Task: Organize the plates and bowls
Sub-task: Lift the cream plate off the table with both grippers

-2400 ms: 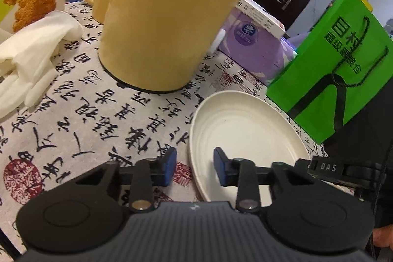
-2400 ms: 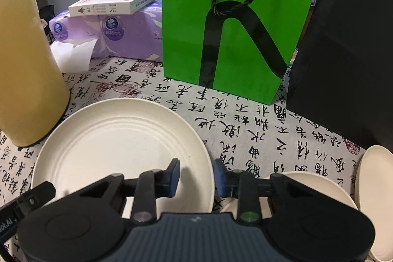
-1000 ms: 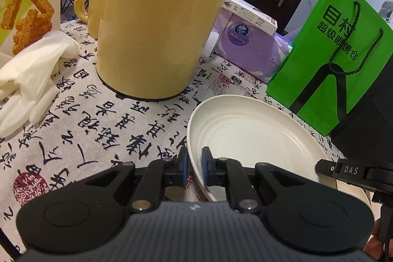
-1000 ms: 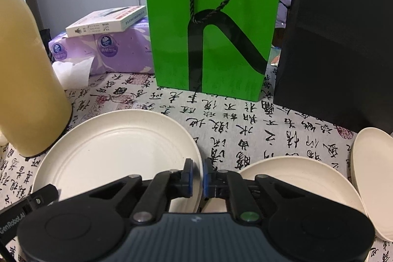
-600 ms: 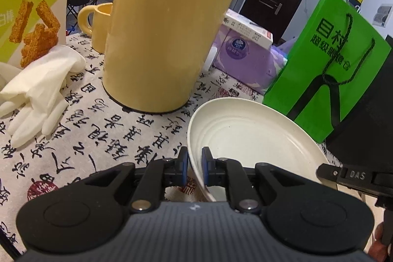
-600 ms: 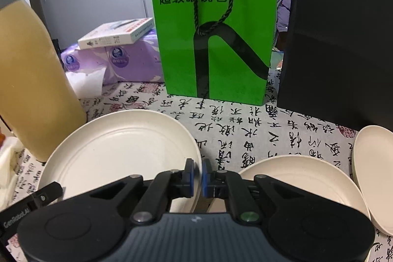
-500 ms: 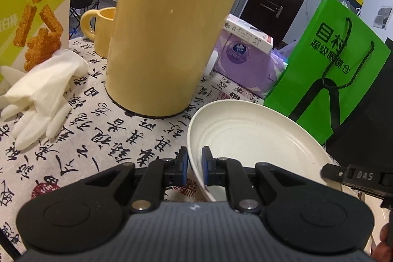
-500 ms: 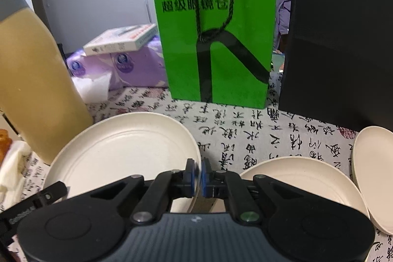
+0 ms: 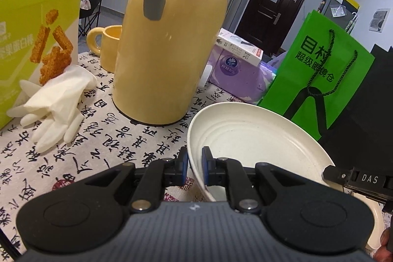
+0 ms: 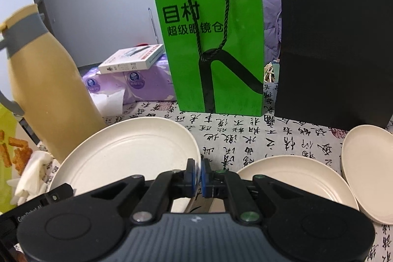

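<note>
Left wrist view. My left gripper (image 9: pixel 194 167) sits at lower centre, its jaws closed down to the thickness of a rim. Between the blue pads is the near-left edge of the cream plate (image 9: pixel 255 139), which spreads away from the grip toward centre right of the frame. The plate appears tilted, gripped edge high, and I judge it clear of the patterned tablecloth (image 9: pixel 103 139) on that side. The yellow flask (image 9: pixel 169 46) stands just beyond it, upper centre; the green bag (image 9: pixel 316 80) is at upper right. The tip of the other gripper shows at the lower right edge, against the plate's far side.

Right wrist view. My right gripper (image 10: pixel 198 174) is at lower centre, jaws likewise pinched tight on the plate's (image 10: pixel 127 154) right-hand rim. The plate lies left of the grip, filling the lower left. A second plate (image 10: pixel 294 178) lies flat at lower right, just beside the right gripper and nearer to it than to the left. A third plate (image 10: pixel 368 163) overlaps the second plate's edge at far right.

Judgement: both grippers carry one plate from opposite rims; the coming move is rightward, onto the second plate.
</note>
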{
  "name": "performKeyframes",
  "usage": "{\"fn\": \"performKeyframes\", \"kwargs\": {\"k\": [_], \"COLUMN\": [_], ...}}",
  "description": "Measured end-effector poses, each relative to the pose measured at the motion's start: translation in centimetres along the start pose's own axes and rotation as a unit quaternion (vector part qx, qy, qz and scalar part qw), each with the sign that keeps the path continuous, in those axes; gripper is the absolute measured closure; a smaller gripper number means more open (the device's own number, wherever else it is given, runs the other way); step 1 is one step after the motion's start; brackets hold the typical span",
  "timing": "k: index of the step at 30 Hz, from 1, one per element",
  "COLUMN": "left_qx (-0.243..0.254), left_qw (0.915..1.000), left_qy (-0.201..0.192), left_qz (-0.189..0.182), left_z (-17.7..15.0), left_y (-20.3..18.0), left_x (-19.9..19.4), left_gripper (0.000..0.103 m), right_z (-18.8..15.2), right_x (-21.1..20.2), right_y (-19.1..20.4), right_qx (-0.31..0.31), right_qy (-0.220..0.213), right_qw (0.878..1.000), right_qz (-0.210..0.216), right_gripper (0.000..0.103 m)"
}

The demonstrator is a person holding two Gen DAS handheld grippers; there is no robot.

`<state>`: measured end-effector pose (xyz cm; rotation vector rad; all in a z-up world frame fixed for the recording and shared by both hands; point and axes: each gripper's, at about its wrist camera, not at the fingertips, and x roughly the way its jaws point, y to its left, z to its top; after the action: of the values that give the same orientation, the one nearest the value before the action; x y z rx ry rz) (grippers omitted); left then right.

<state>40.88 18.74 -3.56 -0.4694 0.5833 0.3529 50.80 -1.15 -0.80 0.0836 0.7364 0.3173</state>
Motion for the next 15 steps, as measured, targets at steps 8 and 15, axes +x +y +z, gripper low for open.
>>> {"fn": "performKeyframes", "kwargs": {"k": [8,15], "left_qx": [0.006,0.01], "left_qw": [0.9999,0.9996], "left_qy": [-0.012,-0.025], "left_qz": [0.0,-0.002], "left_z": [-0.1,-0.2], "left_y": [0.0,0.6], "left_x": [-3.2,-6.4], "left_gripper": [0.092,0.092], "right_z": [-0.7,-1.7], "right_x": [-3.0,-6.1], "right_y": [0.3,1.7], "right_qx": [0.007,-0.003], "right_qy": [-0.011,-0.026], "right_qw": [1.0,1.0], "right_qz": [0.011,0.015], "right_gripper": [0.098,0.098]}}
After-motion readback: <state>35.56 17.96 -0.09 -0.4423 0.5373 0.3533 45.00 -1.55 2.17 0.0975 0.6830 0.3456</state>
